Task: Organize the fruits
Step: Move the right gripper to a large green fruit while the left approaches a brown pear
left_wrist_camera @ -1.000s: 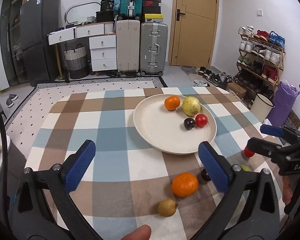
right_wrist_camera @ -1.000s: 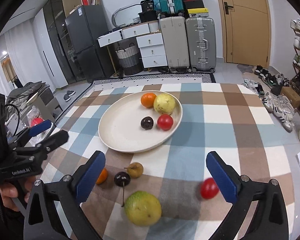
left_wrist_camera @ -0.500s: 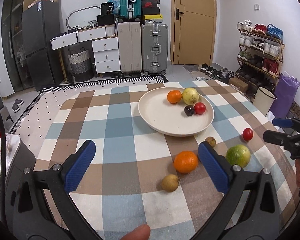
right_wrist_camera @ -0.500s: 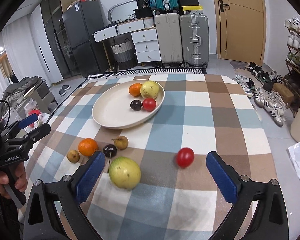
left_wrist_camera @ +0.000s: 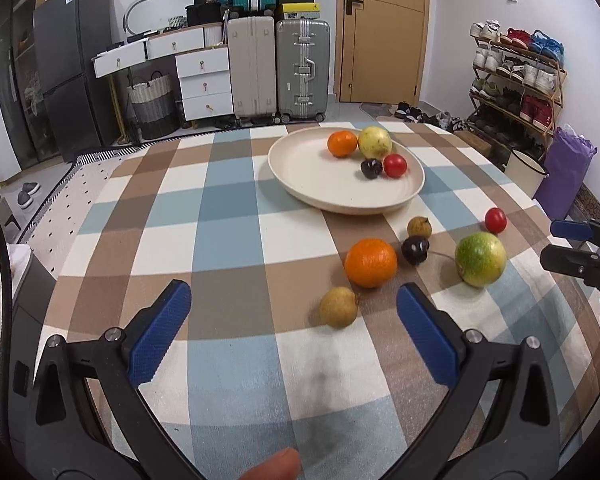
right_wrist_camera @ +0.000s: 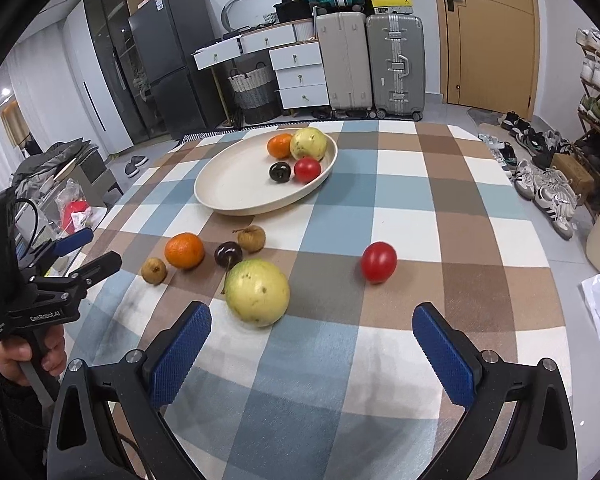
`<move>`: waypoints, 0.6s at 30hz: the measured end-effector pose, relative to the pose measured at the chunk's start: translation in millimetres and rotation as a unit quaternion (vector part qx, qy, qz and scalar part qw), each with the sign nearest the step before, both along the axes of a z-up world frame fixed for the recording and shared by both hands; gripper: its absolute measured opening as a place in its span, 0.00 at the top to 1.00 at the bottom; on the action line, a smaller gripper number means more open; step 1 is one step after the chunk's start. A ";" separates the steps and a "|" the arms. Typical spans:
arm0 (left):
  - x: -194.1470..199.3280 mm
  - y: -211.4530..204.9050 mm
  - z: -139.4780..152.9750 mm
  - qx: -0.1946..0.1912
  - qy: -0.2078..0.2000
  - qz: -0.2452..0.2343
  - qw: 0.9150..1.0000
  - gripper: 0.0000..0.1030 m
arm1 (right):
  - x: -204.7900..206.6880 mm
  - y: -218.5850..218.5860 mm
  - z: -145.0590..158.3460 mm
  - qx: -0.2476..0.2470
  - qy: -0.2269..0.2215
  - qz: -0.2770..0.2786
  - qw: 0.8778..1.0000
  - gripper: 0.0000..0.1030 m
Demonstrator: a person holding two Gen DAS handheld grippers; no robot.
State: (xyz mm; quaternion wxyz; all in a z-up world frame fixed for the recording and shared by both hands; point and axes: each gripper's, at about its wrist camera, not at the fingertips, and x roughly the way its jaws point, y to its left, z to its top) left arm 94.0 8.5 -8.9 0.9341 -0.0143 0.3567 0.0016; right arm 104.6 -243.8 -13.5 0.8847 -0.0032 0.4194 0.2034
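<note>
Six fruits lie loose on the checked tablecloth (left_wrist_camera: 228, 208) in front of the cream plate (left_wrist_camera: 312, 184): an orange (left_wrist_camera: 370, 262), a dark cherry (left_wrist_camera: 415, 249), two small brown fruits (left_wrist_camera: 339, 306) and (left_wrist_camera: 419, 227), a green guava (left_wrist_camera: 480, 259) and a red tomato (left_wrist_camera: 495, 220) set apart from the rest. Four more sit together at the far side of the plate: an orange, a yellow guava, a dark cherry and a red tomato. The left gripper (left_wrist_camera: 294, 328) hangs above the near edge of the cloth with its blue pads spread wide and nothing between them; a fingertip (left_wrist_camera: 274, 466) shows at the bottom of its view. The right gripper (right_wrist_camera: 312, 346) is likewise wide apart and empty, level over the cloth, the green guava just beyond its left pad. In the right wrist view a hand (right_wrist_camera: 24, 360) grips the left tool's handle at the table's left edge.
</note>
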 end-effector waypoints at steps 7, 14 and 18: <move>2.5 -2.7 -12.2 -0.006 0.018 -0.011 1.000 0.01 | -4.2 7.6 -5.0 -0.002 0.005 0.007 1.000 0.01; 10.1 -6.6 -20.4 -0.002 0.034 -0.017 0.999 0.04 | -2.2 19.7 -10.0 -0.012 0.006 0.020 1.000 0.01; 14.9 -6.8 -24.7 -0.007 0.045 -0.028 0.999 0.12 | 0.1 28.8 -16.0 -0.020 0.009 0.027 0.999 0.01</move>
